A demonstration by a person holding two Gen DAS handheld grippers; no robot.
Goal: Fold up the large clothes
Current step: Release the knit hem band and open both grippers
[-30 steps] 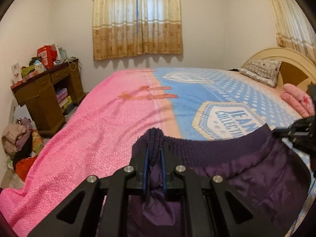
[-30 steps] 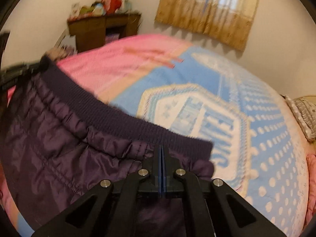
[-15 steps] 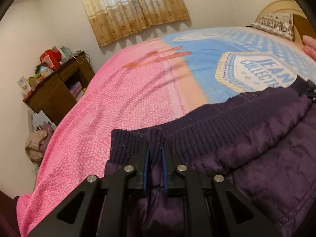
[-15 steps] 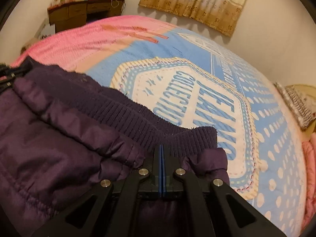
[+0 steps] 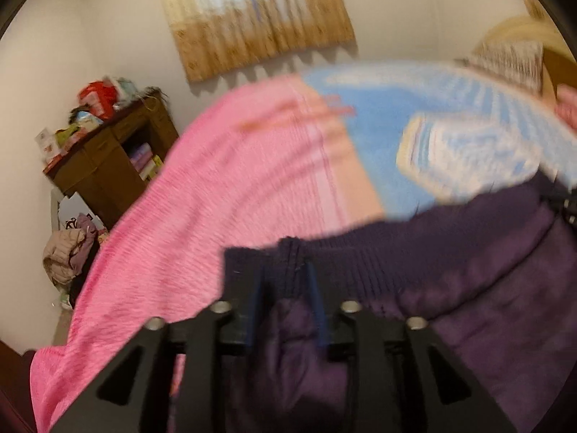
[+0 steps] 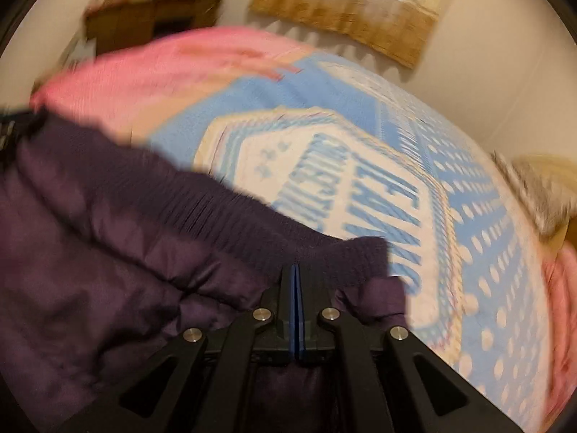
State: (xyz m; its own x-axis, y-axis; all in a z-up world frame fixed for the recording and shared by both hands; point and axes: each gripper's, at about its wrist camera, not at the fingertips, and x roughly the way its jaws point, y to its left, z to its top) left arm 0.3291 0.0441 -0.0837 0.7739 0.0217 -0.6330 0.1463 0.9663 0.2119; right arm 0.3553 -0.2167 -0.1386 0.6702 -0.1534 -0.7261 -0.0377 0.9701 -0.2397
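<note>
A dark purple quilted garment with a ribbed knit hem (image 5: 450, 288) is spread over the near edge of a bed covered by a pink and blue printed blanket (image 5: 230, 195), its ribbed band lying across the bed from left to right. The left hand-held gripper (image 5: 286, 288) has just been opening; its blue-padded fingers (image 5: 256, 303) stand apart with a fold of the ribbed band between them, and no pressing on the cloth can be made out, so that corner is judged released. The right hand-held gripper (image 6: 295, 288) is clenched, its pads closed flat together at the right end of the band; whether a thin layer of cloth is pinched there cannot be told. Both views are blurred.

The step in hand appears to be the laying down of the hem after a fold. For a neat result, the left corner should be left flat before the gripper is drawn back, so the knit is not dragged along. The right corner should be set level with the left one, the band kept straight and free of bunching, and only then let go. A wooden cabinet (image 5: 104, 166) stands far left, well apart.
</note>
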